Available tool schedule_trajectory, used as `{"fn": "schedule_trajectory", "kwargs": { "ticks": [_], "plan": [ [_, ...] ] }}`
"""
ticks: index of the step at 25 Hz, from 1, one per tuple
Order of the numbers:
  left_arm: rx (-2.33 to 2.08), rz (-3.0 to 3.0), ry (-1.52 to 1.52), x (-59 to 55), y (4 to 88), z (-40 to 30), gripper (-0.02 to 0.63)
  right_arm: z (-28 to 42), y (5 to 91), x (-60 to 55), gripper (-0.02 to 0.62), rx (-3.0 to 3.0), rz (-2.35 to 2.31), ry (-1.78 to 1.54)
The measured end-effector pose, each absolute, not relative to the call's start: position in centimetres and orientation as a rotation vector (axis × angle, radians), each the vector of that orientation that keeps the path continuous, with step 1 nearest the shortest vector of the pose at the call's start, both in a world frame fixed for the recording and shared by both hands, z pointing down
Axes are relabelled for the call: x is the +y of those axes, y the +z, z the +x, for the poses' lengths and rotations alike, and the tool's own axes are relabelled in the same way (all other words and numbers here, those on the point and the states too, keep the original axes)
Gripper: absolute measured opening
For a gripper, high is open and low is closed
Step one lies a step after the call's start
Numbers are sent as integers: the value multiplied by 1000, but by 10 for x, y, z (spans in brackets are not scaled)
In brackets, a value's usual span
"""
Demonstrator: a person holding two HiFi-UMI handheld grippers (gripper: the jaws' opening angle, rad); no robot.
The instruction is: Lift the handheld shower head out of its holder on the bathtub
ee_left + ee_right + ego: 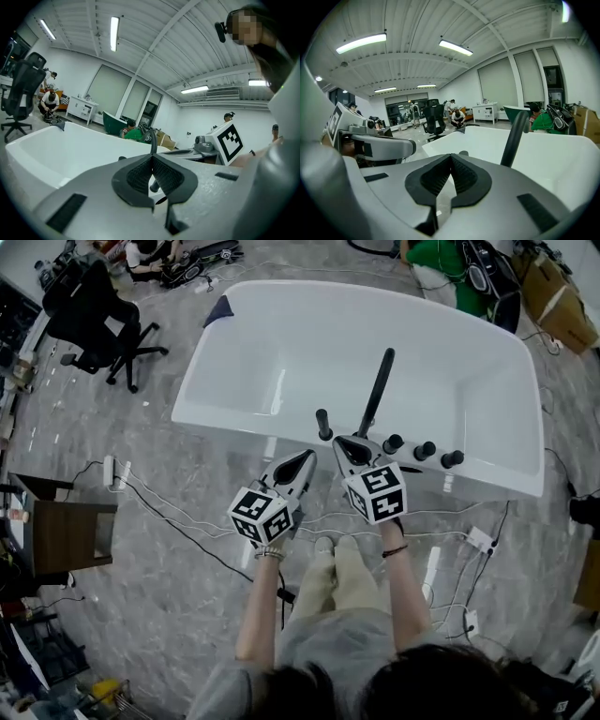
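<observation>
The black handheld shower head (378,388) stands upright in its holder on the near rim of the white bathtub (234,418). Both grippers hover just short of that rim. My right gripper (343,442) is shut and empty, its tip just left of the shower head's base. My left gripper (307,458) is also shut and empty, a little further left and back. In the right gripper view the shower head (514,137) rises to the right of the shut jaws (451,157). In the left gripper view it (153,141) shows above the jaw tips (152,157).
A short black spout (323,424) and three black knobs (424,450) sit on the same rim. Cables (178,517) and power strips lie on the grey floor in front of the tub. An office chair (98,320) and a dark wooden table (61,535) stand at the left.
</observation>
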State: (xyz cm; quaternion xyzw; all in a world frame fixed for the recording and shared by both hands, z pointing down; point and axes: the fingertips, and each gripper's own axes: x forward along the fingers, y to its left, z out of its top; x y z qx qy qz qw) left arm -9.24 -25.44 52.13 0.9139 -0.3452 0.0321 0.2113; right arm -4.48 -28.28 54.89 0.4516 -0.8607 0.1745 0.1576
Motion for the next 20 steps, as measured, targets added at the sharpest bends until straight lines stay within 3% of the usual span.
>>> {"fn": "schedule_trajectory", "kwargs": {
  "ticks": [12, 20],
  "plan": [
    [-891, 2503, 120, -295, 598, -105, 5, -56, 632, -331, 3, -2371, 1341, 531],
    [-855, 2506, 151, -318, 630, -103, 5, -60, 674, -348, 86, -2347, 1322, 582]
  ]
}}
